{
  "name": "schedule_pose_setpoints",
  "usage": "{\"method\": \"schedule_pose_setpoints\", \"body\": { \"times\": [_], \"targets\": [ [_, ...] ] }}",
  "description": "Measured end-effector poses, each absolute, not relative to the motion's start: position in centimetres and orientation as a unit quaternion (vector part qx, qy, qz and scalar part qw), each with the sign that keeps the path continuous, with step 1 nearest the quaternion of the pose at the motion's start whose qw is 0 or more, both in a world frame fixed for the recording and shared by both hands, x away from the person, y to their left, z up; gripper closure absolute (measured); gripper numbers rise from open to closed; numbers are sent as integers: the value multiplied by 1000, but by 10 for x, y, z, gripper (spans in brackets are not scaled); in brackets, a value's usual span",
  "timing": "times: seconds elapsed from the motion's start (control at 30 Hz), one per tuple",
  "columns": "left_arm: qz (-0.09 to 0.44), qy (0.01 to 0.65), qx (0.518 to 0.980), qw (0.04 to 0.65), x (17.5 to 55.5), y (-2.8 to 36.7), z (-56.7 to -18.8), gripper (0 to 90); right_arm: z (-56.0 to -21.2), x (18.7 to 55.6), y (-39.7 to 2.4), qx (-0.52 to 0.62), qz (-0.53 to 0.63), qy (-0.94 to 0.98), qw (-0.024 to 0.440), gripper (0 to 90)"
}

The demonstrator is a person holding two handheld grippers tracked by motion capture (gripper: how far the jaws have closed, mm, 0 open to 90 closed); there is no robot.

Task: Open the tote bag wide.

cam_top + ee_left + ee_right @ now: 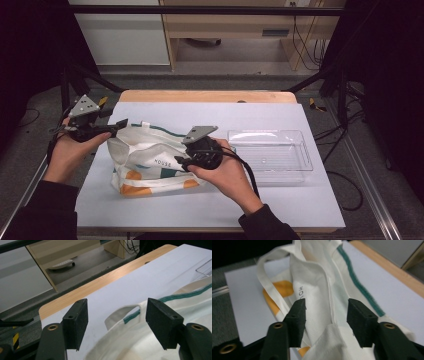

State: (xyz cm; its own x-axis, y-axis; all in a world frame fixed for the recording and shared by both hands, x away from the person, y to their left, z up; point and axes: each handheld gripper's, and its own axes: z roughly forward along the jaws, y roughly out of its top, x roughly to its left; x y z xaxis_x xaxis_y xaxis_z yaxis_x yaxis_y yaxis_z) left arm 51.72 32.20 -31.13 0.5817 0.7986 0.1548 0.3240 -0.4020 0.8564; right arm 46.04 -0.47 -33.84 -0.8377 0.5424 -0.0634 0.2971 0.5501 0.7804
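Looks like they're lining up to spread the tote bag (150, 162) open — left gripper (117, 322) spread wide with the handle loop (122, 312) just ahead between its jaws, right gripper (325, 322) parted, straddling a raised rim fold, not pinching yet.

Even overhead light on table (210, 112); dark surroundings; glare on clear tray (270, 137); near cloth blurred.

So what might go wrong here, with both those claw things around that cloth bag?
Both sets of jaws are open. The right gripper straddles a loose fold of the tote bag; closing could pinch one layer only, so the bag sags. The left gripper sits by the handle and might miss it. Lifting could drag the bag into the clear tray.
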Motion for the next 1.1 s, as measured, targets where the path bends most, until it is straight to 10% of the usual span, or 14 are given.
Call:
{"method": "schedule_pose_setpoints", "body": {
  "times": [0.27,0.83,1.1],
  "targets": [
    [271,341,811,390,531,322,-314,378,-350,463,2,234,388,878,153,810],
    [223,323,844,366,534,315,-323,400,-357,431,-11,192,432,874,114,836],
    [201,313,866,333,543,311,-330,552,-360,428,-12,174,448,871,100,838]
  ]
}}
